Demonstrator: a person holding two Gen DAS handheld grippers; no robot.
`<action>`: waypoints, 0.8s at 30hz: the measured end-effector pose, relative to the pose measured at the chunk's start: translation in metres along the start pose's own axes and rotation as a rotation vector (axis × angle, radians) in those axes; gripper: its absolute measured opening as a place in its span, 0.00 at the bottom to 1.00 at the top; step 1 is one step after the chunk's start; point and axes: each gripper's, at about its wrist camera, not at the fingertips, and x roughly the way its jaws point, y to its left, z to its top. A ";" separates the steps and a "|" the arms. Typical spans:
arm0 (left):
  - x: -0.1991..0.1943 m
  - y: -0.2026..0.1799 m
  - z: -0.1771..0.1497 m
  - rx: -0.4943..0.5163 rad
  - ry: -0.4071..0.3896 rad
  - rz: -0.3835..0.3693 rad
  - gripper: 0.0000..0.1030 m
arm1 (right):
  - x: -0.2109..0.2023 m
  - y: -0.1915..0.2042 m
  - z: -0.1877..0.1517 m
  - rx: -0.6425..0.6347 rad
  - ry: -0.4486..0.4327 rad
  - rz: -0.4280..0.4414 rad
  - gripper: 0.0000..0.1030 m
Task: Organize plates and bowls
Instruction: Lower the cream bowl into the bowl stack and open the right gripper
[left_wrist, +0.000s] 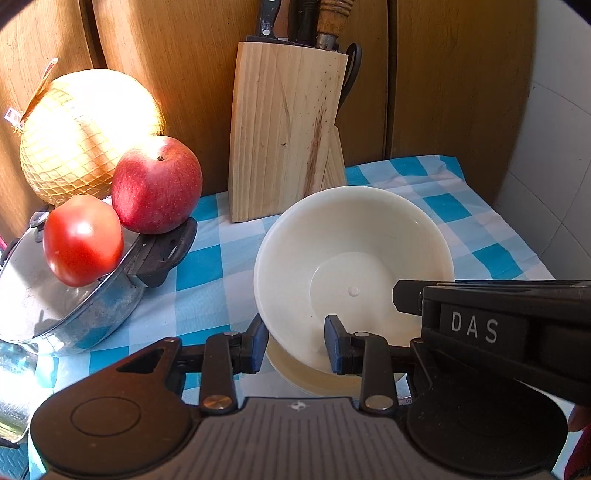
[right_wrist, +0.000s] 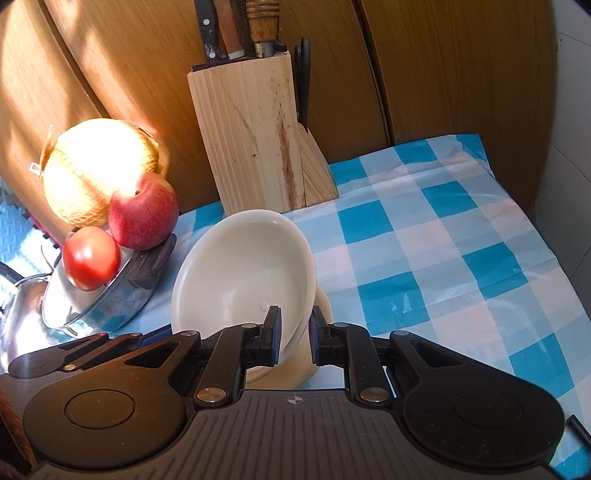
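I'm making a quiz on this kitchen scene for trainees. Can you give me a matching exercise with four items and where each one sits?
Things:
1. tomato
2. apple
3. knife block
4. cream bowl

Places:
A. between the blue pads of the tongs
B. on the pot's glass lid
C. upright against the wooden wall
D. resting on the pot's black handle

Pairs: 1-B, 2-D, 3-C, 4-A

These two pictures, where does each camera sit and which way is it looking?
Left wrist view: rides on the left hand-held gripper, looking forward along its fingers at the cream bowl; the right hand-held gripper reaches in from the right.
Right wrist view: rides on the right hand-held gripper, whose fingers straddle the tilted bowl's rim; the other gripper's arm shows low left.
Shared: bowl, knife block, apple, tomato, checked cloth.
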 end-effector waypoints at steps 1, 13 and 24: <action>0.003 0.000 0.000 -0.001 0.006 -0.001 0.25 | 0.004 -0.001 0.001 0.003 0.005 -0.002 0.21; 0.019 0.004 0.001 0.006 0.018 0.013 0.25 | 0.021 0.002 0.001 -0.041 0.028 -0.034 0.21; 0.014 0.011 -0.001 -0.004 0.024 0.015 0.25 | 0.012 -0.006 0.001 -0.041 0.005 -0.057 0.39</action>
